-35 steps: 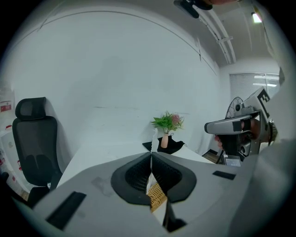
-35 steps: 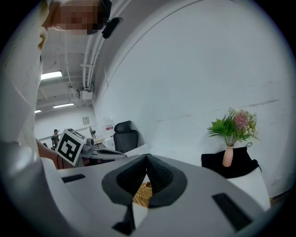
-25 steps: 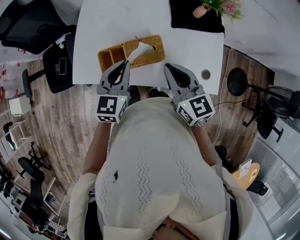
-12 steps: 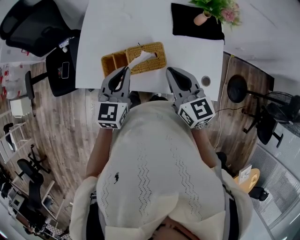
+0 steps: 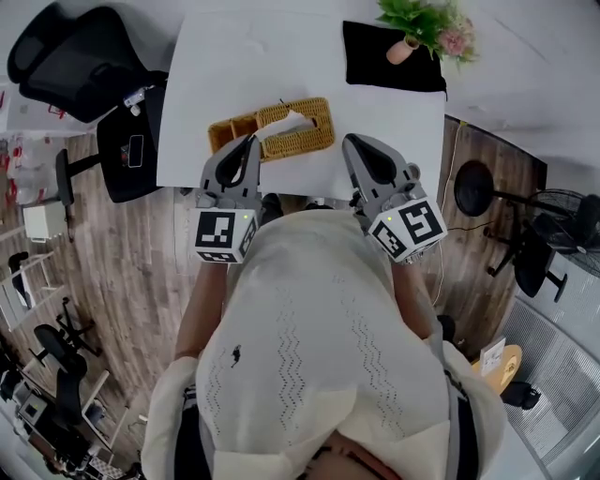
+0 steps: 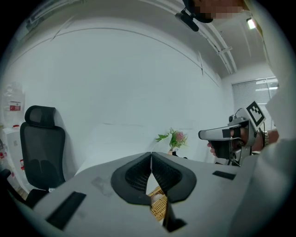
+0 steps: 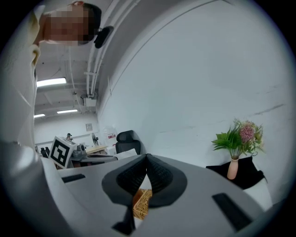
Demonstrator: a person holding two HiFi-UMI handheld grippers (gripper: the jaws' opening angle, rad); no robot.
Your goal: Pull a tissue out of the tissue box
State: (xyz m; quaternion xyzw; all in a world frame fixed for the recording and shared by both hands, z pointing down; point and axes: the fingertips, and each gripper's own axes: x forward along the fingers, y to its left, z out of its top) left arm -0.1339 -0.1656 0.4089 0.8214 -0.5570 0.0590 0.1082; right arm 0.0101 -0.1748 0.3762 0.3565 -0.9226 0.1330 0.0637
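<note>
A woven wicker tissue box lies on the white table, with a white tissue sticking up from its slot. My left gripper hovers at the table's near edge, its tip just short of the box's left part, jaws shut and holding nothing. My right gripper is level with it to the right of the box, also shut and holding nothing. In the left gripper view the jaws meet at the tips, and the wicker box shows below them. In the right gripper view the shut gripper has the box below it.
A black mat and a potted plant in a pink vase sit at the table's far right. A black office chair and a stool with a phone stand to the left. A fan is at the right.
Both grippers have stayed shut by the table's near edge. The head view has shifted, so the box and table sit lower in the picture, closer to the gripper tips.
</note>
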